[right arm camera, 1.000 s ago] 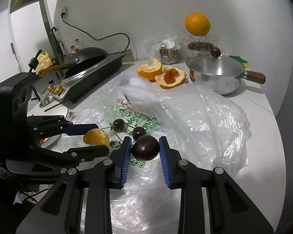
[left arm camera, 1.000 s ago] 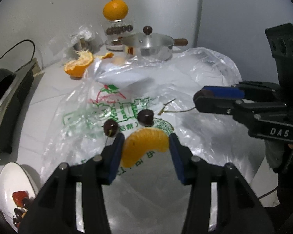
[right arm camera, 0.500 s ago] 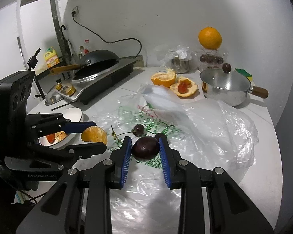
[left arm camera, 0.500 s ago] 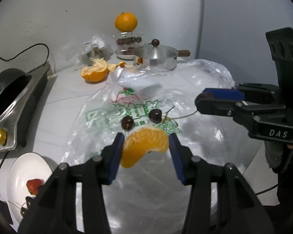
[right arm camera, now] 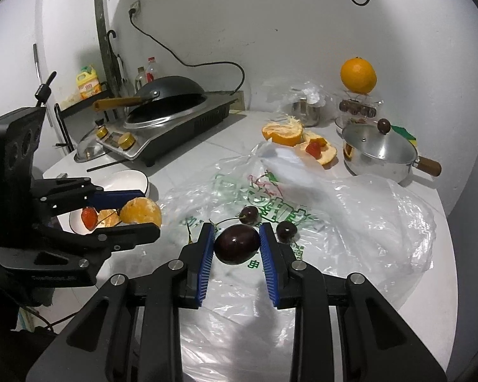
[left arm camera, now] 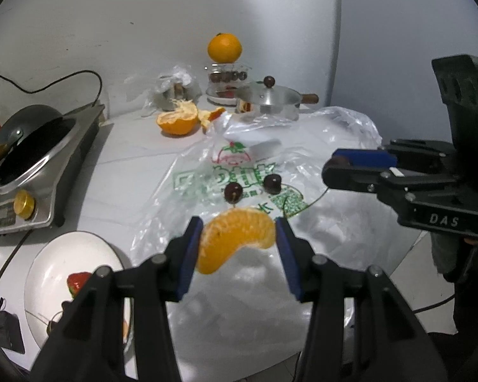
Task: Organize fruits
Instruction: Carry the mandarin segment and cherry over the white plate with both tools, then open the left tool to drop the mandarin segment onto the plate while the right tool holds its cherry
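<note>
Two wrist fisheyes, close above plastic bag (left arm camera: 318, 146), facing back wall, sharing pot (right arm camera: 379, 152)

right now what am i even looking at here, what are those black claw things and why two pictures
Those are hand-held tongs, one in each of a person's hands, each with a camera looking along its fingers; so two views.

The left tongs grip an orange segment. The right tongs grip a dark cherry.

Each view also shows the other tongs from the side.

Below lies a plastic bag with two loose cherries on it. A white plate holds a strawberry; a pot stands behind.
</note>
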Available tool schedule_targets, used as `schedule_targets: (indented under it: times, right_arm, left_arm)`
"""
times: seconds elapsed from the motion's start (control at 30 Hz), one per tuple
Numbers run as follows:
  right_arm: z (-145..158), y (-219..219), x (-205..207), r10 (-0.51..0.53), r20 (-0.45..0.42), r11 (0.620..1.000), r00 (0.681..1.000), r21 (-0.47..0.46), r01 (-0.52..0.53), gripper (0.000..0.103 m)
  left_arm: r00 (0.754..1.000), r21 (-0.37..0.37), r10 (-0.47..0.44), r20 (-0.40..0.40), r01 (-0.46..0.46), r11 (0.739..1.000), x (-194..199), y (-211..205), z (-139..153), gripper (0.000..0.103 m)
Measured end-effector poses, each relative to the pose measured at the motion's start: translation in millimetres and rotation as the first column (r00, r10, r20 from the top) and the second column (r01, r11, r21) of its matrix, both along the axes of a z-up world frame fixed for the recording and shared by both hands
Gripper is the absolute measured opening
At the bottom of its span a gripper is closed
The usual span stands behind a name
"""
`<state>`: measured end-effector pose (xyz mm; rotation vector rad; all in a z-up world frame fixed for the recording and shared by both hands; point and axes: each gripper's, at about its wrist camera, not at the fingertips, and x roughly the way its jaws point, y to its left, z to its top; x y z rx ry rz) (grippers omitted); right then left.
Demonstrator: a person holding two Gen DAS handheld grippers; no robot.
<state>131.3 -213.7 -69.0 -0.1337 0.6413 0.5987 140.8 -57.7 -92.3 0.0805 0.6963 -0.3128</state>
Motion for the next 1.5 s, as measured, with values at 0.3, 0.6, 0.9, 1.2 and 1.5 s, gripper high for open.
schedule_targets:
  times: [0.3,0.6,0.9,1.2,1.5]
  right_arm:
    - [6.4,25.0,-10.4,0.016,0.021,1.000,1.000,-0.026,-0.016,0.031]
    - [12.0,59.6,-17.1,0.049,0.038,0.997,0.998,-0.057,-0.047,0.031]
    - [16.0,101.6,-20.6,0.097,0.047,0.991,0.994,-0.093,-0.093,0.031]
    - [12.2,141.9,-22.0,0.149,0.036,0.982,0.988,-0.119,-0.144,0.031]
    - [5.6,171.8,-15.4,0.182,0.017,0.975,0.983,-0.135,-0.179,0.031]
  left_arm:
    - [0.999,-0.025,0.029,0.027,-0.029,0.999,-15.7,29.9,4.3,0.048]
    - [0.997,-0.049,0.075,0.037,-0.073,0.996,-29.7,65.5,1.2,0.048]
    - [0.988,-0.081,0.147,0.037,-0.144,0.986,-44.5,110.7,-6.6,0.048]
    - [0.976,-0.092,0.213,0.035,-0.209,0.974,-55.3,154.2,-15.4,0.048]
    - [0.965,-0.091,0.261,0.026,-0.258,0.962,-54.8,185.3,-24.6,0.048]
